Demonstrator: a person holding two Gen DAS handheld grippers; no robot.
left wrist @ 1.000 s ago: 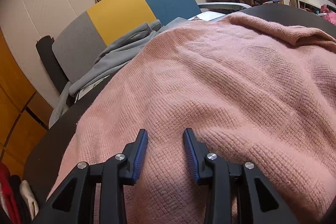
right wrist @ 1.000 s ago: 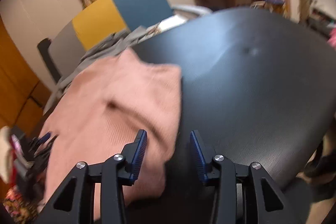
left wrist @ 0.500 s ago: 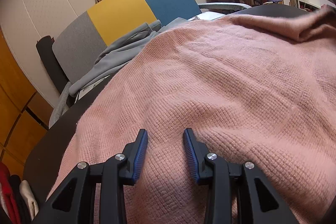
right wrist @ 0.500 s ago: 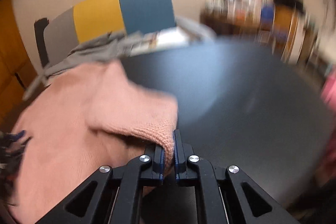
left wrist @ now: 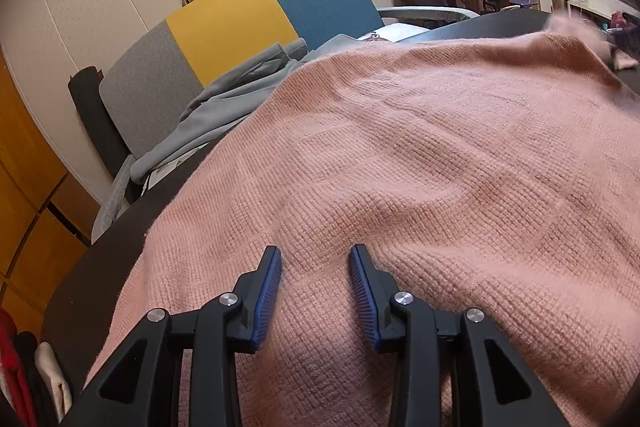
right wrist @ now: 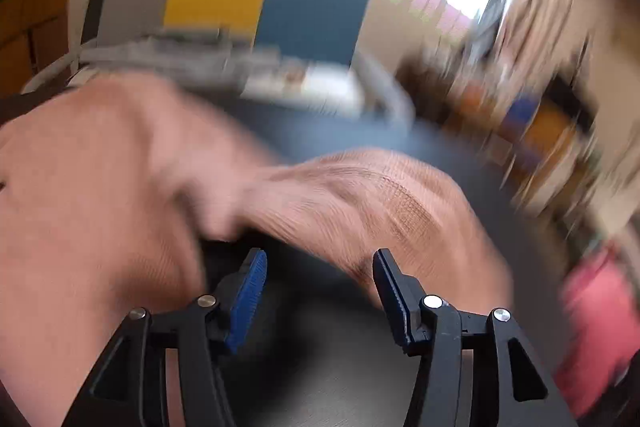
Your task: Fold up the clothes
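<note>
Your right hand-held gripper point(right wrist: 318, 291) is opening, empty, beside the pink sweater point(left wrist: 420, 167) on the counter point(right wrist: 340, 379); your left hand-held gripper point(left wrist: 314, 293) rests half-open on it. The released fold may slump.

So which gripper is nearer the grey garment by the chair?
Left. The left gripper rests on the pink sweater near the grey garment; the right gripper, opening, sits at the sweater's opposite edge.

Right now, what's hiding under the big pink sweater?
The pink sweater lies on a dark table, whose edge shows beside it. Anything else beneath is covered, so I cannot tell.
</note>
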